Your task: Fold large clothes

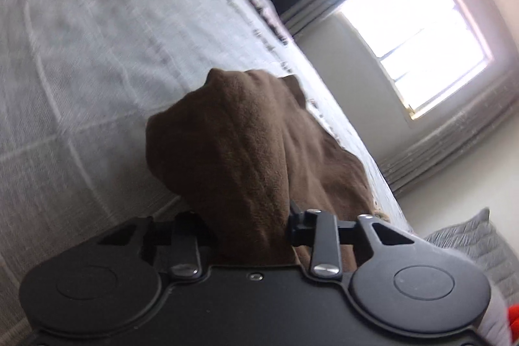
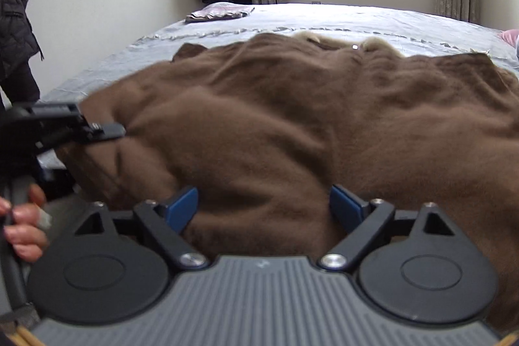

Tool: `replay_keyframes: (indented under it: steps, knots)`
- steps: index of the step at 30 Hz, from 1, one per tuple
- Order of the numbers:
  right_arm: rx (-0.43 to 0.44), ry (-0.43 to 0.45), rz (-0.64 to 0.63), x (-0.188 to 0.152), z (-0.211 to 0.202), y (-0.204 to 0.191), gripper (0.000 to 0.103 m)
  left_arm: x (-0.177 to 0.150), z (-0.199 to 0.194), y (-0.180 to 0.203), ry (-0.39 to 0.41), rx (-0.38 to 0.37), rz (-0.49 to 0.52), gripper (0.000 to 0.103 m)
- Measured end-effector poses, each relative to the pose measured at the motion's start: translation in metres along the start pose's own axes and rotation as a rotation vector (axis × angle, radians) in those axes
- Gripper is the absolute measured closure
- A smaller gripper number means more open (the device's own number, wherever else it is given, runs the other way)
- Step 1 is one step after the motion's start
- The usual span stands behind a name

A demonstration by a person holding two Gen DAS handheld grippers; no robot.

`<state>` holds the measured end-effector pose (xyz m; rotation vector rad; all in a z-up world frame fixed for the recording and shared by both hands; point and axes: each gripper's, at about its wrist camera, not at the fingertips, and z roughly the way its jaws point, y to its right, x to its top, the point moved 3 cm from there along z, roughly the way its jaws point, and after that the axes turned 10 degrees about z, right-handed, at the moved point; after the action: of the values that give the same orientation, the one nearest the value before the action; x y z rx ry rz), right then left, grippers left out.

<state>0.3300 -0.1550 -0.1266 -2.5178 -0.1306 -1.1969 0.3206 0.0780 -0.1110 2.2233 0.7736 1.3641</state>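
- Progress looks slight: the brown fleece garment point(image 2: 292, 119) lies rumpled across the lower half of the right wrist view, on the pale grey bedspread point(image 2: 324, 18), with no neat fold visible yet.
- At the left edge of that view, the left gripper point(image 2: 110, 130) has its fingers pinched on a corner of the fleece; in its own view the cloth point(image 1: 240, 151) bunches up from between them.
- At the bottom centre, the right gripper point(image 2: 262, 209) has its blue pads point(image 2: 183, 203) spread wide with fleece between them, seemingly not clamped.
- By my reckoning, the right-hand grasp, the lift and every fold remain.
- A folded cloth point(image 2: 220, 12) sits upper left on the bed.
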Motion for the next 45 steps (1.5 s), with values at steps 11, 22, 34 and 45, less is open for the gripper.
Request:
replay_keyframes:
  steps: [11, 22, 34, 45]
  knots:
    - [0.217, -0.066, 0.335, 0.027, -0.032, 0.058, 0.016, 0.013, -0.031, 0.132, 0.171, -0.223, 0.535, 0.08]
    - [0.067, 0.121, 0.628, 0.054, -0.112, 0.209, 0.014, -0.11, -0.001, 0.233, -0.033, -0.516, 0.956, 0.08]
    - [0.315, 0.053, 0.866, 0.068, -0.099, 0.239, 0.011, -0.147, -0.021, 0.229, -0.196, -0.693, 1.128, 0.045]
    - [0.102, -0.136, 0.607, 0.1, -0.051, 0.182, 0.016, -0.067, -0.05, 0.159, -0.28, -0.667, 0.913, 0.013]
